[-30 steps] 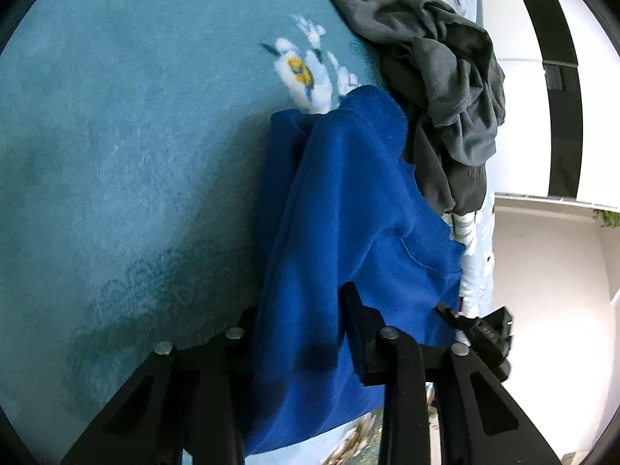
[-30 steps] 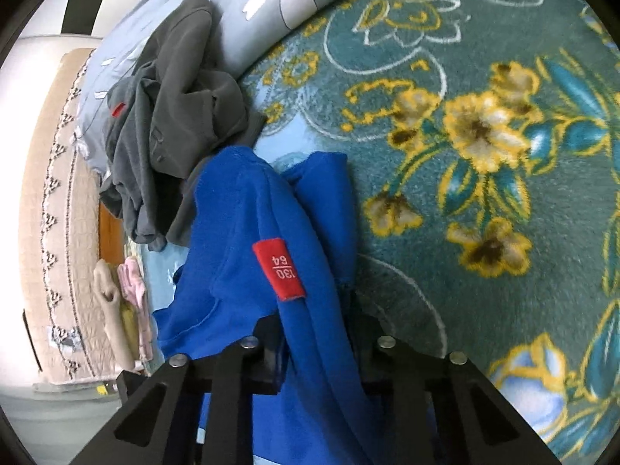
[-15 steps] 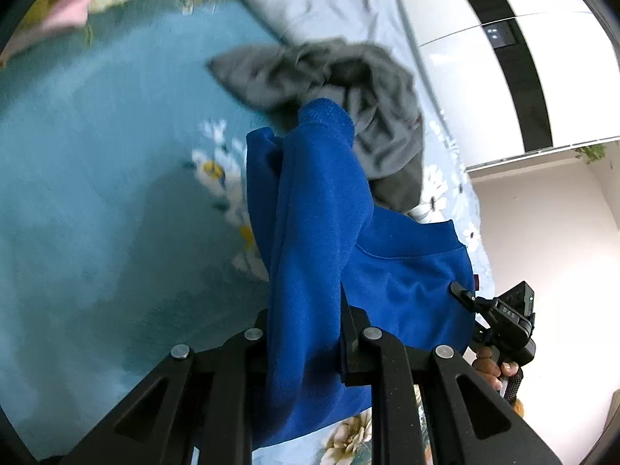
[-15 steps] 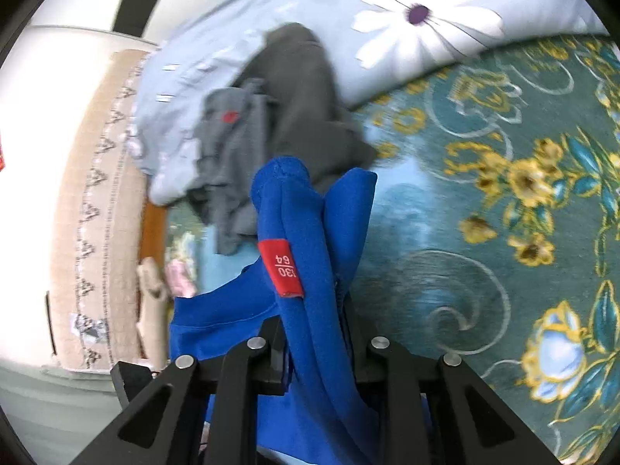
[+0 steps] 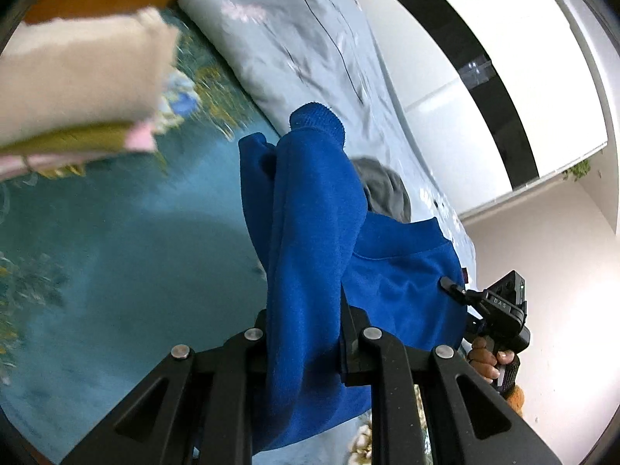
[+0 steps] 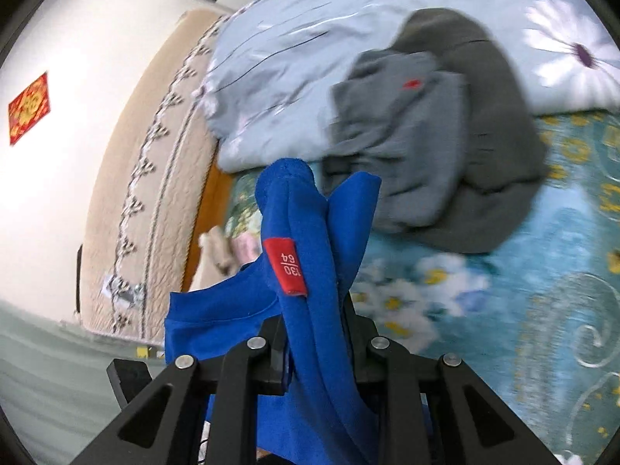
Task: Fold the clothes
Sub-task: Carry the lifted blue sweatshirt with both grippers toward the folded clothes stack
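A bright blue fleece garment (image 5: 314, 232) hangs in the air above the teal flowered blanket (image 5: 128, 255), stretched between both grippers. My left gripper (image 5: 306, 333) is shut on one bunched edge of it. My right gripper (image 6: 314, 333) is shut on another edge, where a red size label (image 6: 286, 265) shows. In the left wrist view the right gripper (image 5: 500, 310) appears at the garment's far side, with a hand (image 5: 486, 360) on its handle. A crumpled grey garment (image 6: 434, 135) lies on the bed behind the blue one.
A pale blue duvet (image 6: 294, 62) with daisy print lies along the bed's far side. A stack of folded beige and pink clothes (image 5: 81, 89) sits near the beige padded headboard (image 6: 128, 209). White wall and a dark-framed window (image 5: 484, 85) stand beyond.
Both grippers have risen and tilted up with the blue garment, lifting it off the blanket. The views now take in the headboard, the duvet and the wall.
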`<state>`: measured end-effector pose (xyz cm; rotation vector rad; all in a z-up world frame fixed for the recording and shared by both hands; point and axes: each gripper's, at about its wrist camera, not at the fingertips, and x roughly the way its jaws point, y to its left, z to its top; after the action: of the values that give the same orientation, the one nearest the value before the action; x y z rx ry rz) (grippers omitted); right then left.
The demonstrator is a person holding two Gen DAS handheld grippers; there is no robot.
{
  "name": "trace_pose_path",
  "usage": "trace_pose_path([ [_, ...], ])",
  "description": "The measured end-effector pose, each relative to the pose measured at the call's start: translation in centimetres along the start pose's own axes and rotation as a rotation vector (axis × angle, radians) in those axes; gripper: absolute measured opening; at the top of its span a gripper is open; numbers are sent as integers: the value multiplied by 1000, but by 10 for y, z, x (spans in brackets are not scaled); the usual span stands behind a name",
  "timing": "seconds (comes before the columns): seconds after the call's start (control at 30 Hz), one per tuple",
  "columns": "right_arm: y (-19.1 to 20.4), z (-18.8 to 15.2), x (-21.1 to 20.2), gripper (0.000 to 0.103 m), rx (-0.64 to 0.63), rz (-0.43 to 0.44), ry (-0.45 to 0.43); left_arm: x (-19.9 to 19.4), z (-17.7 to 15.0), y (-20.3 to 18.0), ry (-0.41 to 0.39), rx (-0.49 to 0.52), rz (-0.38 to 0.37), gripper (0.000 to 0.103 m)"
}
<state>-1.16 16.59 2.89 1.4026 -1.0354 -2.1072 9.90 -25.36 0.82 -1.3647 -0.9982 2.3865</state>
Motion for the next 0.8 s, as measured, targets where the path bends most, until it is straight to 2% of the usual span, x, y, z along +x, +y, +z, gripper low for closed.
trace_pose_path([
  [0.53, 197, 33, 180, 21, -209, 151, 179, -138, 96, 110, -234, -87, 91, 18],
  [0.8, 282, 45, 275, 21, -283, 199, 251, -171, 142, 167, -304, -132, 144, 18],
])
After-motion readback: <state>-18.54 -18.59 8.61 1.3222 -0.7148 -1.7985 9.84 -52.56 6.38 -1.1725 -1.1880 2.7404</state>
